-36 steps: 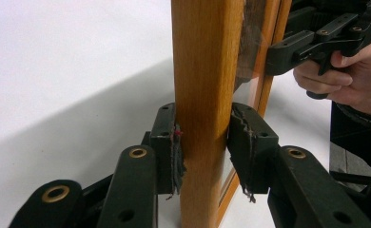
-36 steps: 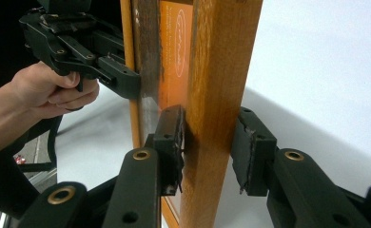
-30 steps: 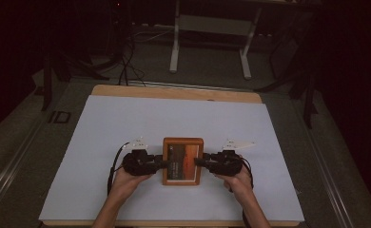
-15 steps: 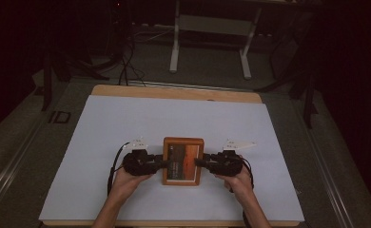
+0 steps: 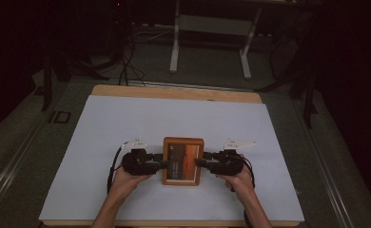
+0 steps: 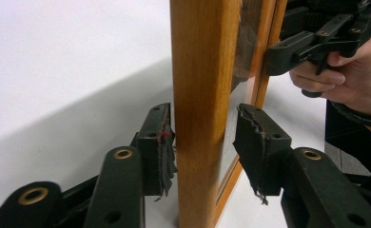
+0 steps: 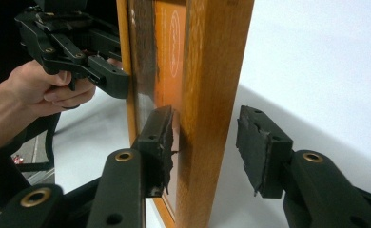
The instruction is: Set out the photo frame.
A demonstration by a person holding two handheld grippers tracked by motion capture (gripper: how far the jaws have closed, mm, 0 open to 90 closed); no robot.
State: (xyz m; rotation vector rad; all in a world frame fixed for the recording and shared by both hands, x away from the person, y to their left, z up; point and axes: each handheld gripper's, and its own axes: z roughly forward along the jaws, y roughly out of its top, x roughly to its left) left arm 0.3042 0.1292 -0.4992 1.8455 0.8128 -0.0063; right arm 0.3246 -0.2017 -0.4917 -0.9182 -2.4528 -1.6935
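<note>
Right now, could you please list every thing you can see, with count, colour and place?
picture frame: one, wooden brown with an orange picture, lying near the front middle of the table, between both grippers.
table: one, white top with a wooden edge, in the centre.
metal stand: one, pale grey, on the floor behind the table.
left gripper: one, black, jaws just opening around the frame's left edge.
right gripper: one, black, jaws just opening around the frame's right edge.

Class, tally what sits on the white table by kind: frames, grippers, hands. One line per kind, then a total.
Wooden picture frame: 1
Grippers: 2, left gripper, right gripper
Hands: 2, left hand, right hand
Total: 5
</note>
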